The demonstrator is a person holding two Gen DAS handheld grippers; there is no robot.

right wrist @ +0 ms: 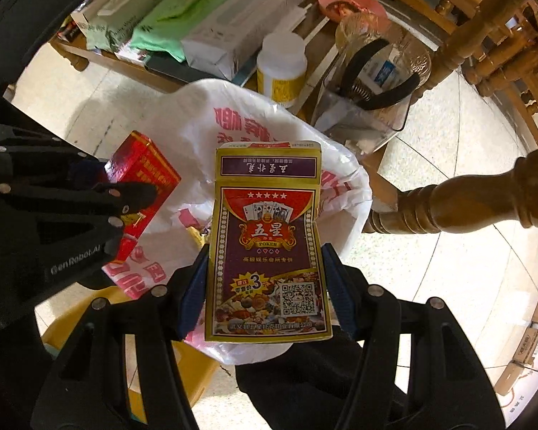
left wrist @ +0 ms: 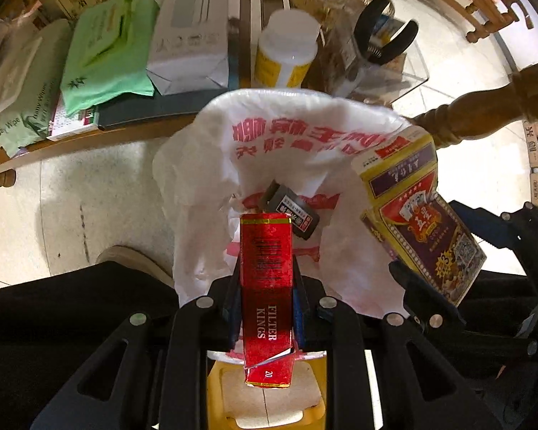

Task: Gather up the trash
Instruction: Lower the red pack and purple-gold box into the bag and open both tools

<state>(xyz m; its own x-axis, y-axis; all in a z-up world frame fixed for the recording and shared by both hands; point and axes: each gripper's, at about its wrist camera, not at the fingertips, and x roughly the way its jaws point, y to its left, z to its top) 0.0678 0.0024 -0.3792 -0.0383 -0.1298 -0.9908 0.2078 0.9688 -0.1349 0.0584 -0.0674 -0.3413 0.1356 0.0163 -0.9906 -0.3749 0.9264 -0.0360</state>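
My left gripper (left wrist: 266, 279) is shut on a red cigarette pack (left wrist: 266, 272) and holds it over the open mouth of a white plastic bag (left wrist: 287, 136) with red print. A small black box (left wrist: 290, 211) lies inside the bag. My right gripper (right wrist: 265, 268) is shut on a purple and gold poker card box (right wrist: 269, 243), also above the bag (right wrist: 183, 122). The card box shows at the right in the left wrist view (left wrist: 426, 222). The cigarette pack (right wrist: 143, 175) and the left gripper (right wrist: 132, 193) show at the left in the right wrist view.
A low wooden shelf (left wrist: 89, 143) behind the bag holds wipe packs (left wrist: 107, 50), a white box (left wrist: 193, 36), a yellow-labelled white jar (left wrist: 287, 53) and a clear container with a black clip (left wrist: 383, 43). A turned wooden leg (right wrist: 466, 200) stands at the right. A yellow stool (left wrist: 269, 405) is below.
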